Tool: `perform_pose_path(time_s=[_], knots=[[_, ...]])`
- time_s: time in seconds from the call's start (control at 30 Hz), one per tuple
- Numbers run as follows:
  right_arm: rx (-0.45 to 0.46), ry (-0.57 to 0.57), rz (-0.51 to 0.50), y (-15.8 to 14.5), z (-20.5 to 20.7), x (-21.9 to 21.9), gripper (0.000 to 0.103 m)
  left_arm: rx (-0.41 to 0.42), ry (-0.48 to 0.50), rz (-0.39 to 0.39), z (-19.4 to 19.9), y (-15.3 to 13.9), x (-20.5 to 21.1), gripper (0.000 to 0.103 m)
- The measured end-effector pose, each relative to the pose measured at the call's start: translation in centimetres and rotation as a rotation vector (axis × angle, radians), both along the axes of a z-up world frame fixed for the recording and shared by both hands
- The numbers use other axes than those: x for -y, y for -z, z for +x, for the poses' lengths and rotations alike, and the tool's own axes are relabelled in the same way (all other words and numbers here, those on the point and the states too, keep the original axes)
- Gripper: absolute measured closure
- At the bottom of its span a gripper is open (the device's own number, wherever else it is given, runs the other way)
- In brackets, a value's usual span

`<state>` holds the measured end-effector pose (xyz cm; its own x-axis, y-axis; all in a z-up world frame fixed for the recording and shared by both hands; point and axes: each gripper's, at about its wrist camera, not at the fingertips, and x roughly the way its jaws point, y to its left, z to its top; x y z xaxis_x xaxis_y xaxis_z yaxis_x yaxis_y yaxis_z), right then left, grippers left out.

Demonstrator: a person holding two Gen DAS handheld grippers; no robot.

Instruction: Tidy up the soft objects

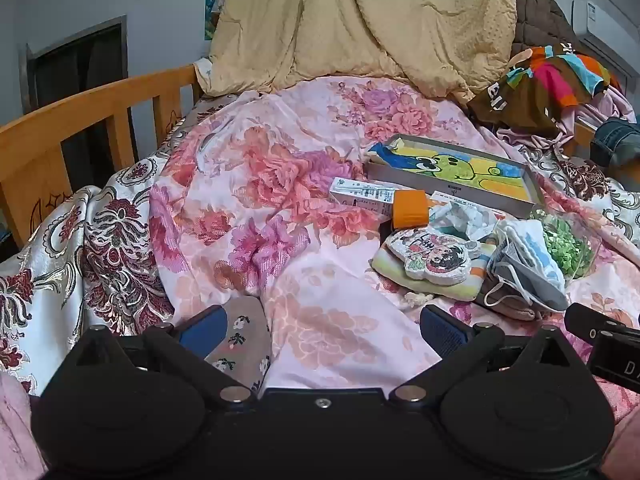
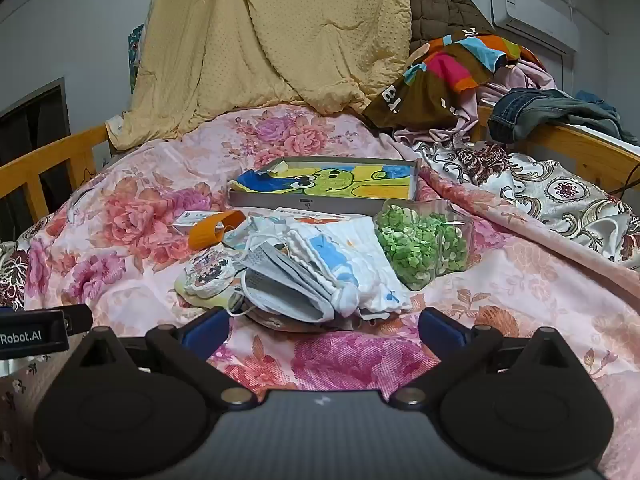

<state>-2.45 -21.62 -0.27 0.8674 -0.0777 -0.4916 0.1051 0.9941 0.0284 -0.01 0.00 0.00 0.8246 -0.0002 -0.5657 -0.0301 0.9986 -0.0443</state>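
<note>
The pink flowered cloth bedcover looks soft, matt and wrinkly. Beside it lies a shiny cream and dark red patterned cloth that gleams like silk. The yellow dotted blanket at the back looks thick and bumpy. The bed rail of orange-brown wood is smooth and a little glossy. The flat grey cardboard box looks stiff and matt. A clear plastic bag of green bits shines. The pale blue paper-like face masks look thin and pleated. The black plastic left gripper looks matt, with round shiny metal bolts.
</note>
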Motion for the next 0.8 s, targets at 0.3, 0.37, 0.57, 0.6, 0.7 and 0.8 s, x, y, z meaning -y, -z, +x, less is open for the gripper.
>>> perform_pose_path(time_s=[0.3,0.37,0.57,0.6,0.7,0.8], knots=[[-0.001,0.0,0.002,0.01,-0.01,-0.02,0.0,-0.001,0.0,0.003,0.03,0.02,0.02,0.001],[-0.002,0.0,0.001,0.01,-0.01,-0.02,0.0,0.0,0.002,0.0,0.0,0.0,-0.01,0.001],[-0.002,0.0,0.001,0.01,-0.01,0.0,0.0,-0.001,0.002,-0.007,0.12,0.03,0.02,0.001],[-0.002,0.0,0.001,0.01,-0.01,0.0,0.0,-0.002,0.003,-0.008,0.23,0.07,0.08,0.001],[-0.002,0.0,0.001,0.01,0.0,0.0,0.0,-0.001,0.004,-0.013,0.26,-0.03,0.05,0.001],[-0.002,0.0,0.001,0.0,0.0,0.01,0.0,-0.001,0.004,-0.014,-0.07,-0.12,0.04,0.001]])
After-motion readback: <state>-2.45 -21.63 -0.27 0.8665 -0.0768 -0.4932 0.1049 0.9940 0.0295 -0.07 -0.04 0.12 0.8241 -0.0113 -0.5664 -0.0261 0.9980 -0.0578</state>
